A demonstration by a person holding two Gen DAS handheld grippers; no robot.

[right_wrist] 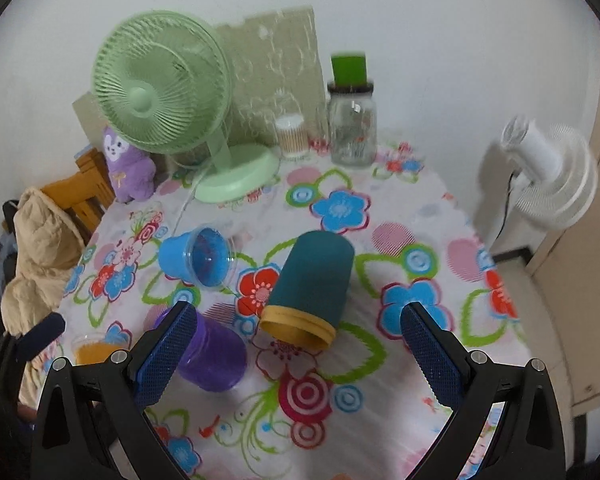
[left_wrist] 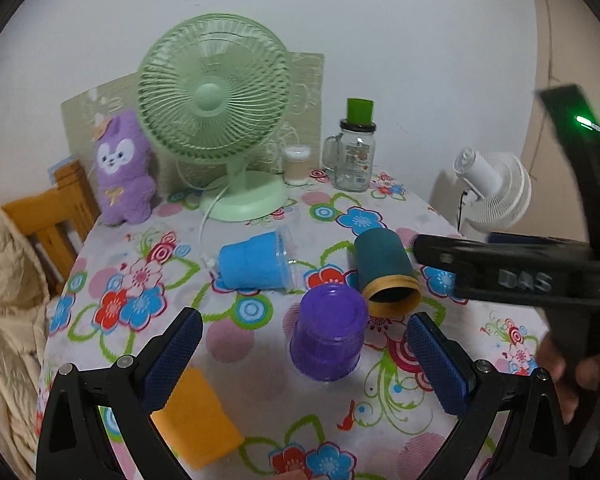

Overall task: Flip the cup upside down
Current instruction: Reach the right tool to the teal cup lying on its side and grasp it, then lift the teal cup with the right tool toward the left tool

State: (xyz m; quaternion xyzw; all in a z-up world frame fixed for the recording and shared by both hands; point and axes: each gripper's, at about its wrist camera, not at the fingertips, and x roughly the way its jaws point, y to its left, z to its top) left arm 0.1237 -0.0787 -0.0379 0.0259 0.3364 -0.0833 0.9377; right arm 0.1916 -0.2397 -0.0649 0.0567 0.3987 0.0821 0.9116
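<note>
**A:** Teal cup [right_wrist: 314,280] lies on its side on the bench [right_wrist: 380,420], tan rim [right_wrist: 296,328] toward the right tongs [right_wrist: 296,344], closed base pointing away toward the back wall. Long axis runs roughly along the tongs' line of sight, tilted a bit to the right at the far end.

**B:** Which tongs are nearer?

**A:** Right ones, I'd say. Cup sits just ahead of them, between the two spread blue pads [right_wrist: 166,354], rim nearly level with the tips. Nothing gripped. Left tongs [left_wrist: 304,352] are also spread and empty; from there the teal cup [left_wrist: 386,270] lies ahead and to the right, with the purple cup [left_wrist: 328,332] in between.

**B:** Purple one a problem?

**A:** Possibly. It stands upside down just left of the teal rim, near the right tongs' left pad. Looks done already. Blue cup [right_wrist: 198,256] lies on its side further left, well apart.

**B:** Grasp plan?

**A:** My read: pads must close across the cup's body, not along the axis, so a straight push forward then squeeze should suit. Smooth round wall could roll sideways.
</note>
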